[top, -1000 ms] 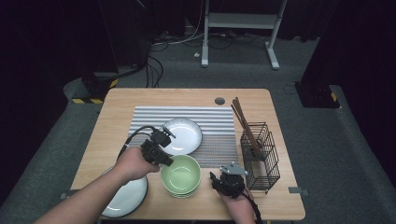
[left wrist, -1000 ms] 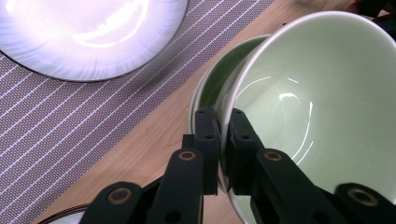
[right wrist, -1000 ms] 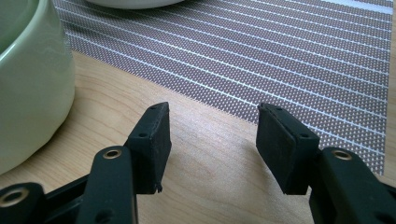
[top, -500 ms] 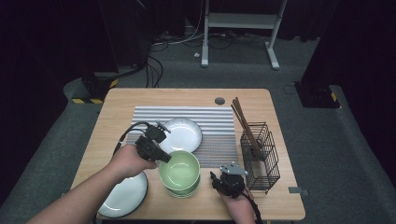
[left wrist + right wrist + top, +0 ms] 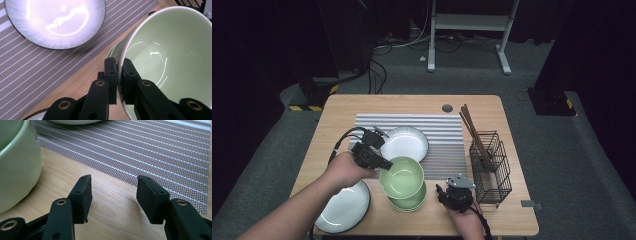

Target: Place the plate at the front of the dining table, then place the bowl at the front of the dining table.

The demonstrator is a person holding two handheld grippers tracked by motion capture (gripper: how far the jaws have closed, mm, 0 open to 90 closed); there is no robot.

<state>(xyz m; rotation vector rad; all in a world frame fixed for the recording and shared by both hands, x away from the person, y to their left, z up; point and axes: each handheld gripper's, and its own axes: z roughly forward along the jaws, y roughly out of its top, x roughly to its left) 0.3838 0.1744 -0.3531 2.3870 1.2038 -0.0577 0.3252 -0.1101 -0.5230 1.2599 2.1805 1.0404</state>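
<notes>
A pale green bowl (image 5: 402,175) hangs tilted just above a stack of matching green bowls (image 5: 412,204) near the table's front middle. My left gripper (image 5: 386,164) is shut on its left rim; in the left gripper view the jaws pinch the bowl (image 5: 162,55) wall, my left gripper (image 5: 119,75) with one jaw inside and one outside. The lower bowl's rim (image 5: 113,52) peeks out beneath. My right gripper (image 5: 443,194) rests low at the front right of the stack. It stands open and empty (image 5: 112,195) over bare wood, with a green bowl (image 5: 15,170) to its left.
A white plate (image 5: 404,142) lies on the striped placemat (image 5: 447,150). A second plate (image 5: 343,206) sits at the front left. A black wire basket (image 5: 491,167) holding chopsticks (image 5: 471,127) stands at the right edge of the mat.
My left gripper has shifted slightly left, and the top green bowl has risen and tilted off the stack in its grip. The right gripper has stayed put.
</notes>
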